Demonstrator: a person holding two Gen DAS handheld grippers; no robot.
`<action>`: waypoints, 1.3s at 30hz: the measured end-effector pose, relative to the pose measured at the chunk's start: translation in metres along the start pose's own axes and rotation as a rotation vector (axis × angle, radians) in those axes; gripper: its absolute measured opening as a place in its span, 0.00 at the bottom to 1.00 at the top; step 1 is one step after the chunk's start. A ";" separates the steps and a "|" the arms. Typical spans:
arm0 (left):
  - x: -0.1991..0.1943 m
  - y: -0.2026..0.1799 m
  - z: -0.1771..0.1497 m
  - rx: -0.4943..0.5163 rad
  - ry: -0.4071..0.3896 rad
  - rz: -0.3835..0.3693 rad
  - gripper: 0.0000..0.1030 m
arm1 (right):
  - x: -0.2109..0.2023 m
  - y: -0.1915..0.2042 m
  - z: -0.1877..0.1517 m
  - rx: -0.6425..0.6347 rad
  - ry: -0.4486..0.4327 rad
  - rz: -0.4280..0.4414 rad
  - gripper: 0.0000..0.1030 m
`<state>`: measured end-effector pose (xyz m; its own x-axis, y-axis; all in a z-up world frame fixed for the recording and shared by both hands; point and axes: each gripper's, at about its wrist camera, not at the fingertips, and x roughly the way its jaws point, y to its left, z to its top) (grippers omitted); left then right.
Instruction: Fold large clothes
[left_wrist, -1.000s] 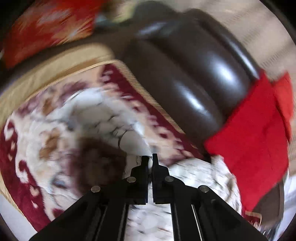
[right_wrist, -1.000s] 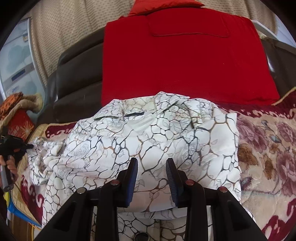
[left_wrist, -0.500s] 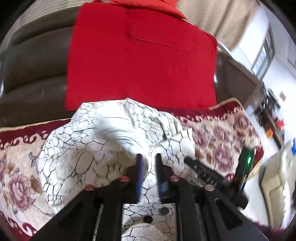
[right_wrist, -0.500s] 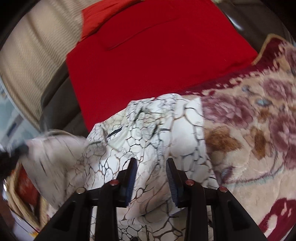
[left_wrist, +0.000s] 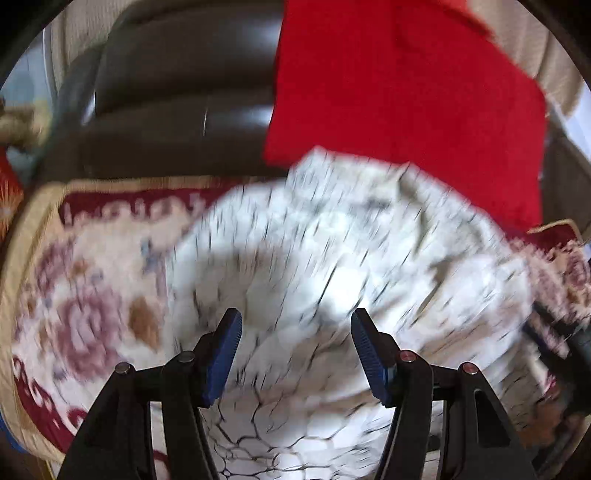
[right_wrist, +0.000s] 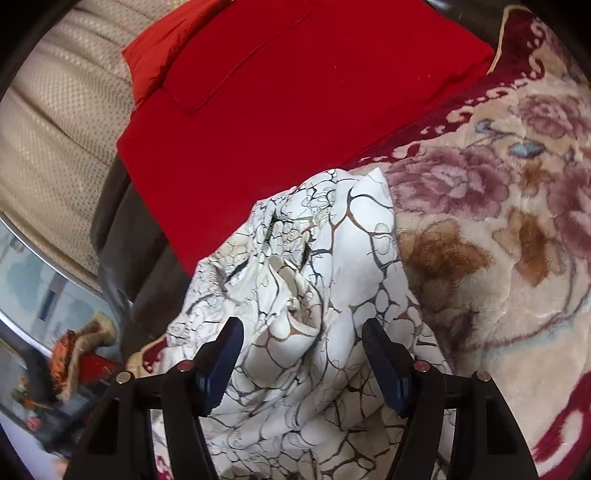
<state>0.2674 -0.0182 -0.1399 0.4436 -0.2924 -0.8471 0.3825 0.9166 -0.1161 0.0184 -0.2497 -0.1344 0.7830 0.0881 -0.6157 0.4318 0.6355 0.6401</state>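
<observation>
In the left wrist view, heavily blurred, the left gripper (left_wrist: 295, 350) filled the bottom of the frame with its jaws wide apart and nothing between them but the cloth below. The garment (left_wrist: 332, 266), white with dark crackle lines, lay heaped across the centre and right of the frame on the blanket (left_wrist: 85, 295), a floral cream and maroon spread showing at the left. Above it, the dark sofa (left_wrist: 173, 110) back ran across the upper left, and a red cushion (left_wrist: 406, 96) stood in the upper right, its lower edge just behind the top of the garment. At the right edge a dark shape showed, too blurred to name. In the right wrist view, sharp, the right gripper (right_wrist: 301, 362) sat at the bottom centre, its jaws also spread and gripping nothing. The garment (right_wrist: 314, 295) lay bunched in a ridge from the centre down to the bottom of the frame, running between the blue pads (right_wrist: 384, 369). The blanket (right_wrist: 498, 240) filled the right side, the cushion (right_wrist: 295, 92) the upper centre, and a beige curtain (right_wrist: 55, 129) the upper left.
</observation>
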 end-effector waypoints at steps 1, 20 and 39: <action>0.011 0.000 -0.007 0.002 0.034 -0.003 0.60 | 0.004 0.001 0.000 0.003 0.013 0.012 0.68; -0.005 -0.027 -0.038 0.140 -0.010 -0.098 0.60 | 0.022 0.043 -0.008 -0.202 0.011 0.015 0.08; -0.004 -0.025 -0.042 0.161 -0.020 -0.039 0.65 | -0.008 0.023 0.003 -0.109 -0.100 -0.102 0.68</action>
<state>0.2222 -0.0289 -0.1557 0.4415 -0.3344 -0.8327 0.5239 0.8494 -0.0633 0.0233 -0.2381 -0.1135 0.7808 -0.0541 -0.6224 0.4641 0.7171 0.5199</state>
